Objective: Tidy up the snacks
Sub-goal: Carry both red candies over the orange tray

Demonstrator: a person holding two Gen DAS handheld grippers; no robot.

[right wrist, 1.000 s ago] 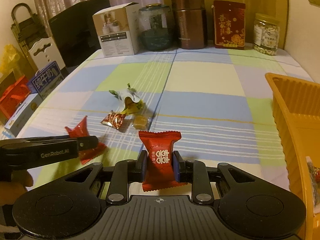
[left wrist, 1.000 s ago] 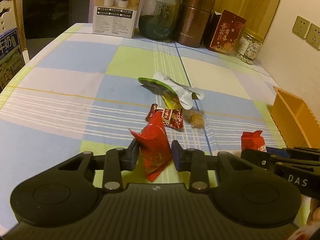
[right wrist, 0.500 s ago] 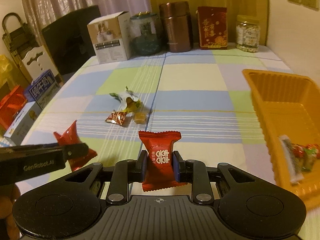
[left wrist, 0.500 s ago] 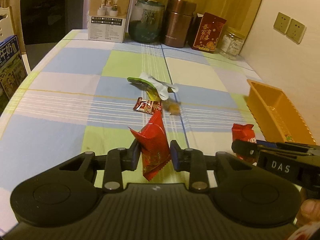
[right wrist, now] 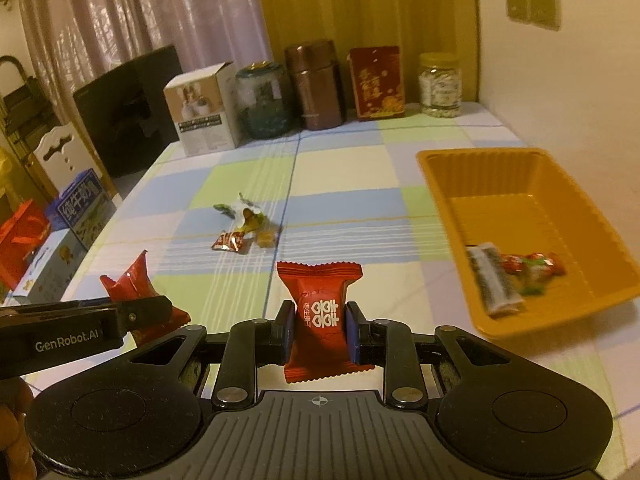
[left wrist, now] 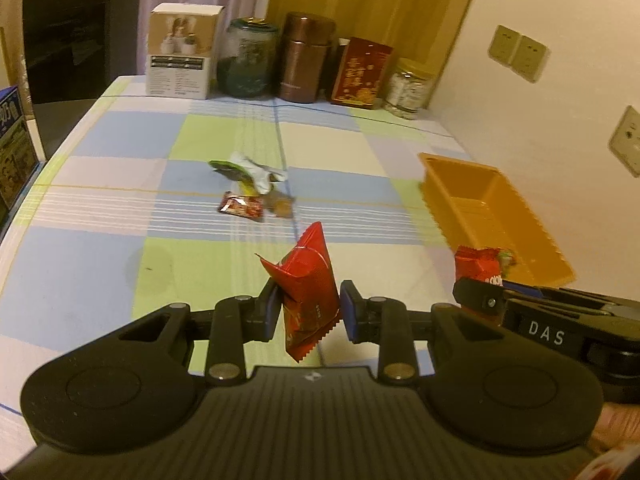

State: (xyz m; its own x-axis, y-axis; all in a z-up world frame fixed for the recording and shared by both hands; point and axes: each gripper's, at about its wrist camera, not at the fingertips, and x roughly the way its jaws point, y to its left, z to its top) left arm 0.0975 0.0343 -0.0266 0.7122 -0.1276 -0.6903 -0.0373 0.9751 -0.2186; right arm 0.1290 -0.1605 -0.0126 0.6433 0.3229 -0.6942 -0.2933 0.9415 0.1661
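Both grippers loaded, each carrying a red snack above the counter toward the tray.

We hold the left gripper (left wrist: pixel 307 307) clenched on a crumpled red packet (left wrist: pixel 307 288), low centre of its view; the right gripper (right wrist: pixel 319 330) grasps a red candy pouch (right wrist: pixel 320 312) upright, its fingers pinching the lower half so the printed face stays visible. The orange tray (right wrist: pixel 452 184), right of frame, already holds several sweets. Loose wrappers (right wrist: pixel 244 226) lie mid-frame on the checked counter (right wrist: pixel 360 168), presumably next.
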